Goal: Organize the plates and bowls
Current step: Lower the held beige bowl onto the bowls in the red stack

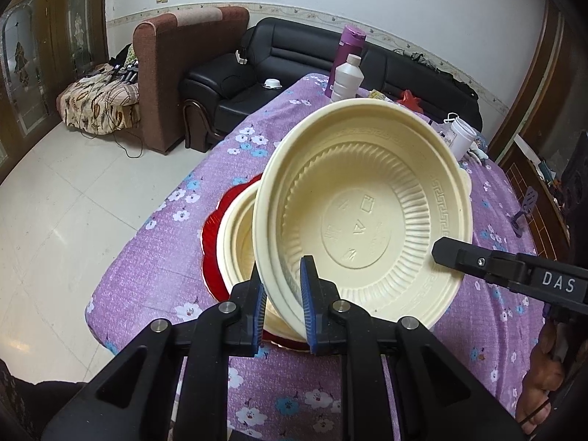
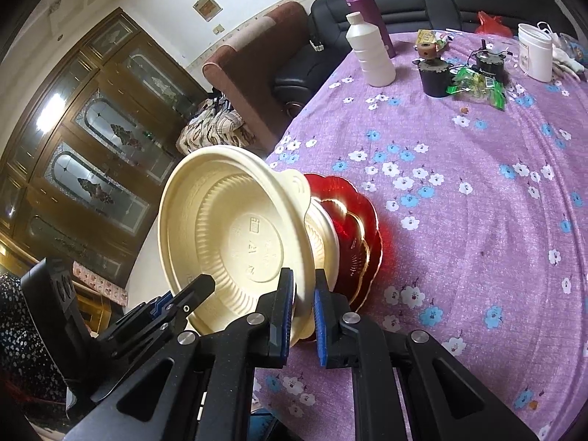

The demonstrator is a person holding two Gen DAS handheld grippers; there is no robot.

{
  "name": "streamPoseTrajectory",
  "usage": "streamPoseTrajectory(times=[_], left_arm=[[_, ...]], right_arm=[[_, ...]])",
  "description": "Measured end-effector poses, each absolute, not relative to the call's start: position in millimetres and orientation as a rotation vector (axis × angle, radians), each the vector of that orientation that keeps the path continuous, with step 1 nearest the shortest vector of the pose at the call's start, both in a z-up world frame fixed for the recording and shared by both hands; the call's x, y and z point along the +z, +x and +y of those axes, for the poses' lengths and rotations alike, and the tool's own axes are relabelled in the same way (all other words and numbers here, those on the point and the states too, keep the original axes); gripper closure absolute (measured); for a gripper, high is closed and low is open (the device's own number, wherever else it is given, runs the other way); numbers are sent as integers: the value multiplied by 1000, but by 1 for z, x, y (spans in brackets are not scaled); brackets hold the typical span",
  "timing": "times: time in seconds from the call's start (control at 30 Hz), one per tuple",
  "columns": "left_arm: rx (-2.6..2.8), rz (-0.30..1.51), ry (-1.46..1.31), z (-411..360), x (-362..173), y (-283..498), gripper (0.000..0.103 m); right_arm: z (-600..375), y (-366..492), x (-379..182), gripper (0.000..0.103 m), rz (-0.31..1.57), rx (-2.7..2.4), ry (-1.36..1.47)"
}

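right tool clamping tilted cream bowl rim, red plates behind, purple tablecloth

Left gripper angled steeply downward over the near edge of the tabletop, blue pads clamped on the rim of the tilted cream bowl, one pad inside, one outside; right gripper pitched down alike, pads nipped tight on the opposite rim of that bowl; in the left view, right gripper's black finger reaching in from the right edge, lying across the bowl's rim; bare fingers of a hand visible at lower right.
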State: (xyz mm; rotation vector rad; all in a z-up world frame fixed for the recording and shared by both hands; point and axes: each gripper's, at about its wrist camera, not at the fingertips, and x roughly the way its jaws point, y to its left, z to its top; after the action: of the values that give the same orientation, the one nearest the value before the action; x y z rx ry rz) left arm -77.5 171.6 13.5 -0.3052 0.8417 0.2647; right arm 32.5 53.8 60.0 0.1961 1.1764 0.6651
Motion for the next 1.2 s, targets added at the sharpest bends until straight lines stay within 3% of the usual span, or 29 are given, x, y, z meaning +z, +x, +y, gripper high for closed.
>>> streamPoseTrajectory(times=[1.2], left_arm=[[301,886,-297,172,6,-70,87]], right_arm=[[60,40,49,93,1191,679,159]])
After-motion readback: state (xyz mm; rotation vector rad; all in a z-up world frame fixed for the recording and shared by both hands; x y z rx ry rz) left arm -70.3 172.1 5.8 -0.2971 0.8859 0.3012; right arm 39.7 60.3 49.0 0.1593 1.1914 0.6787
